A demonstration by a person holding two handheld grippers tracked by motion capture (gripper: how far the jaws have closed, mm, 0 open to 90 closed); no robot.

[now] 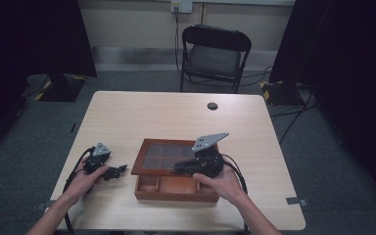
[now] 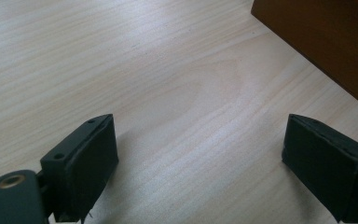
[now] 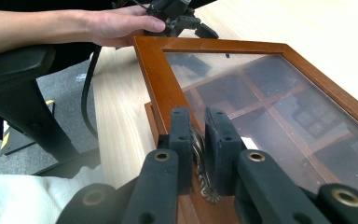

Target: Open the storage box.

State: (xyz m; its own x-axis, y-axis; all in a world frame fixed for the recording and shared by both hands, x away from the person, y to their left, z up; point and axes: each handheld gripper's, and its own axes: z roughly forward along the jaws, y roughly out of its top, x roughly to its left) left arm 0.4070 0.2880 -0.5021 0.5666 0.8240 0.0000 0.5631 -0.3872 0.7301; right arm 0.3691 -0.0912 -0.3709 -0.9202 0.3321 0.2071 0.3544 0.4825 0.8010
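Note:
A brown wooden box (image 1: 176, 190) with several compartments stands near the table's front edge. Its glass-paned lid (image 1: 169, 156) is lifted a little at the front. In the right gripper view the lid's frame (image 3: 158, 88) slopes away and a brass handle (image 3: 200, 161) on its front edge sits between my jaws. My right gripper (image 3: 198, 126) is shut on that handle and hangs over the box's front right (image 1: 180, 169). My left gripper (image 1: 120, 170) rests on the table left of the box, open and holding nothing (image 2: 200, 158). The box's side (image 2: 326, 42) lies just beyond it.
A small black round grommet (image 1: 212, 105) sits in the table's far middle. A black folding chair (image 1: 215, 54) stands behind the light wooden table (image 1: 142, 117). Dark curtains hang at both sides of the room.

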